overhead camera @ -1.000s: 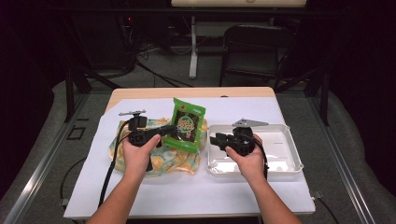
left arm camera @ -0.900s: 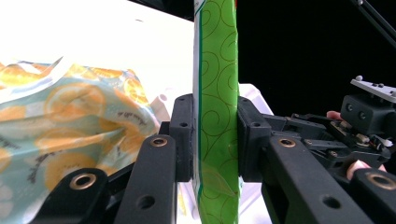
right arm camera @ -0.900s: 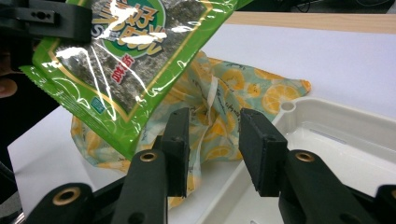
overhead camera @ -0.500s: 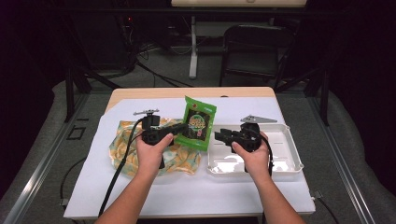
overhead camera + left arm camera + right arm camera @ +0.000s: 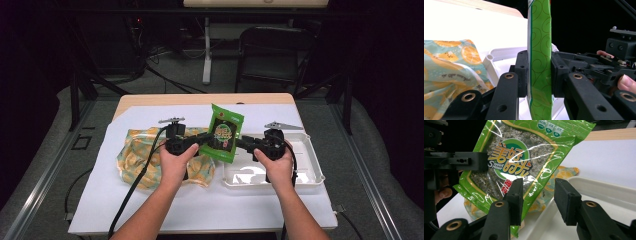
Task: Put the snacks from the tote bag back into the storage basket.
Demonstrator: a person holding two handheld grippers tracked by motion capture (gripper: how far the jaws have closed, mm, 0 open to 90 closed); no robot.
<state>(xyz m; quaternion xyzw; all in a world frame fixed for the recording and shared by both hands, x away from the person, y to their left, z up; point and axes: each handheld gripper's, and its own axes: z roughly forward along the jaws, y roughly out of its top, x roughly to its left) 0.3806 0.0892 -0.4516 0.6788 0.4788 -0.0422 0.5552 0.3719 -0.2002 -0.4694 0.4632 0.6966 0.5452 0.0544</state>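
Two grippers meet mid-frame in the high view, one green pack between them, held upright above the table.

Left to right, high view:
- Fabric bag, teal with orange-slice print, lies at left centre on the white sheet. Contents can't be told. In the left gripper view small writing shows on the cloth, too blurred to read.
- Left gripper sits over the bag's right part, jaws pointing right. The left gripper view has both pads clamped on the pack, seen edge-on, green with swirl lines.
- Pack is at frame centre, above the gap between bag and tray, tilted a little.
- Right gripper points left at the pack. Its jaws have just been opening; in the right gripper view the pads stand spread with a clear gap, gripping nothing, the pack's lower edge just behind the left pad.
- White tray at right centre holds nothing I can make out.

Labels, right gripper view: pack front reads "Sweet Hour" under large yellow-orange Chinese characters on a round green badge; clear window shows dark flaky content. Three small badges at top right of the pack, text too small to read.
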